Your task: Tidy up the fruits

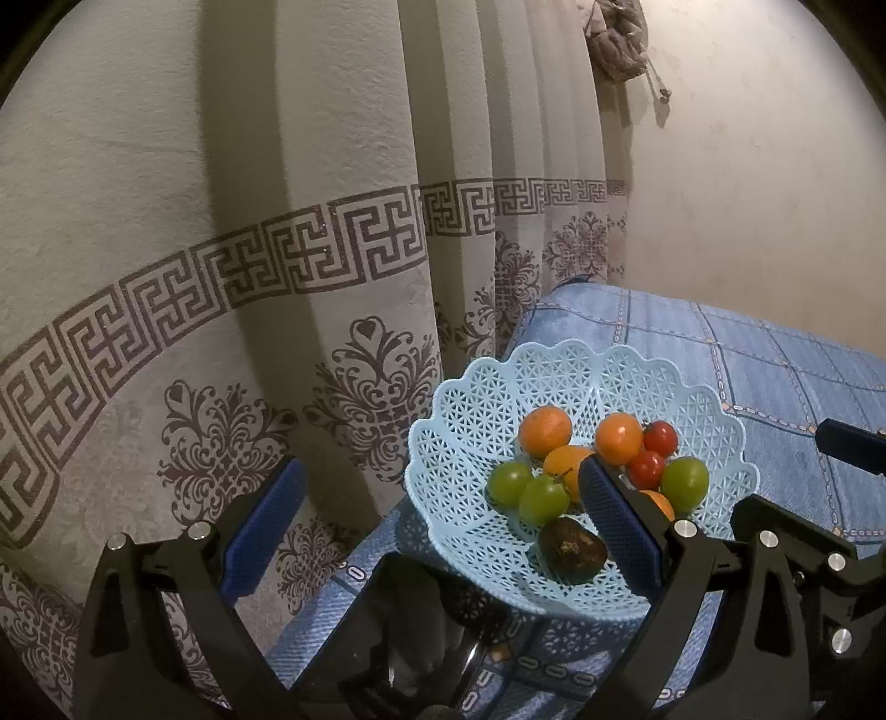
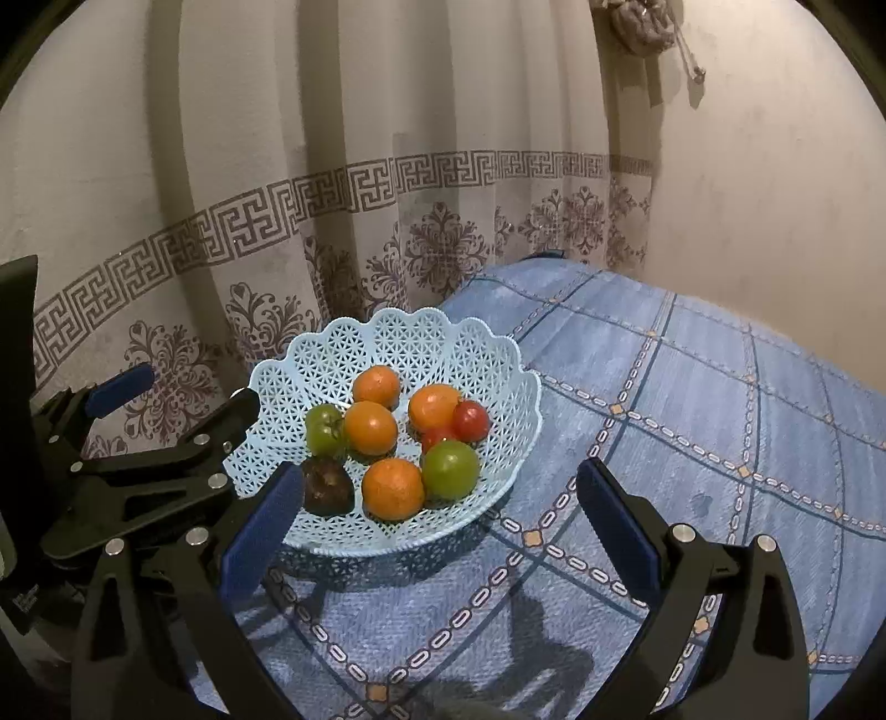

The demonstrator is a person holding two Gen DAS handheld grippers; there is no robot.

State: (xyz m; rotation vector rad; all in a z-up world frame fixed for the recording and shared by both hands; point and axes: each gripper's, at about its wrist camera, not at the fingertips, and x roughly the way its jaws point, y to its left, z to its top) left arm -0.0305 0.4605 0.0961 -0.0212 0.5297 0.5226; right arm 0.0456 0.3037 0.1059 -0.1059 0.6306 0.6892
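While a patterned curtain is hanging behind, the blue checked bench is carrying the lace basket of fruits. Both the left gripper and right gripper are gaping wide, holding nothing; the left's finger is hiding 1 orange.

From the left wrist view, my left gripper's blue ribbed finger pad is covering most of one orange fruit in the pale blue lattice plastic basket. In the right wrist view, a green fruit ahead of my fingers is hiding most of a small red tomato. The grey bundle hanging on the wall is getting cut off by the top edge.
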